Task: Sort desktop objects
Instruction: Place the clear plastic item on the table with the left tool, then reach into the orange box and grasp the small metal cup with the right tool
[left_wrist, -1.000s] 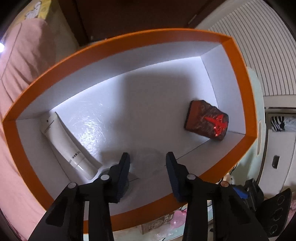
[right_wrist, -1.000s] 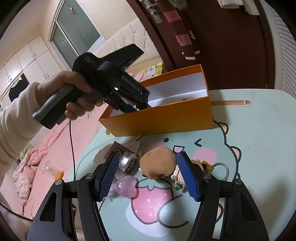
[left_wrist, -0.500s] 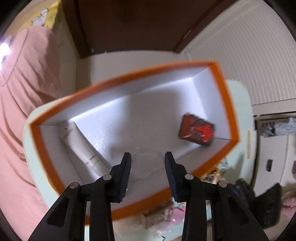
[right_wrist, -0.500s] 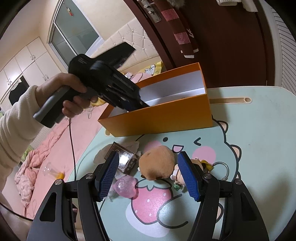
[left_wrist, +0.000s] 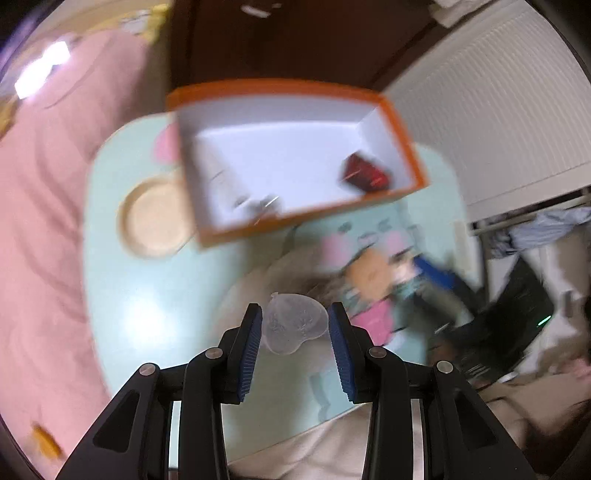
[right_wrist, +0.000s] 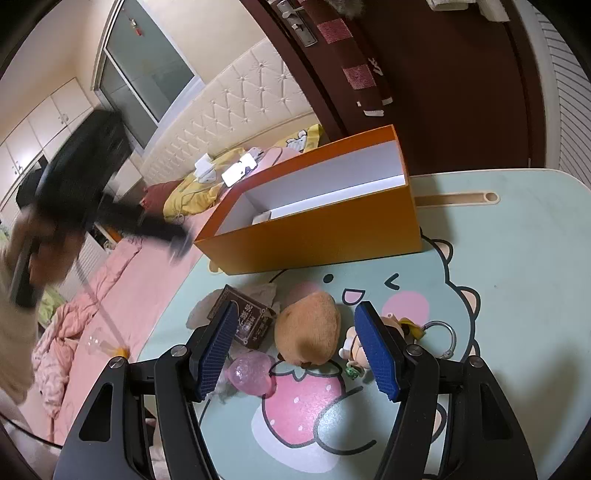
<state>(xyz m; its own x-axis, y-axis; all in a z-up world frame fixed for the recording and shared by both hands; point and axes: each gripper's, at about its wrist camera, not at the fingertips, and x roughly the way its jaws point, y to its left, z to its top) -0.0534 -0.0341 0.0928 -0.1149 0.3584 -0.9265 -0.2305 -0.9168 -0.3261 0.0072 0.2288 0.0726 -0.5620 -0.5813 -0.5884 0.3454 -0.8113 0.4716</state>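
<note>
A: What does the left hand-held gripper (left_wrist: 295, 326) have?
B: A clear, heart-shaped plastic piece (left_wrist: 294, 325) sits between its blue pads, which are drawn in narrow on either side of it. It hangs above the mint-green counter (left_wrist: 147, 288), apart from the orange box (left_wrist: 295, 155).

A: What lies in the box?
B: A dark red block with a red mark (left_wrist: 365, 175) near the right wall and a white tube (left_wrist: 221, 177), blurred, near the left wall. A round tan dish (left_wrist: 153, 219) sits just beside the box on the counter.

A: And the right hand-held gripper (right_wrist: 295, 343)?
B: About half open, holding nothing. It hovers over a brown plush toy (right_wrist: 308, 332). Near it lie a dark printed card box (right_wrist: 245, 317), a pink translucent heart (right_wrist: 253, 373), and a small figurine with a metal ring (right_wrist: 402, 332).

A: Is the person visible?
B: Only a blurred hand (right_wrist: 33, 236) at the left of the right wrist view.
</note>
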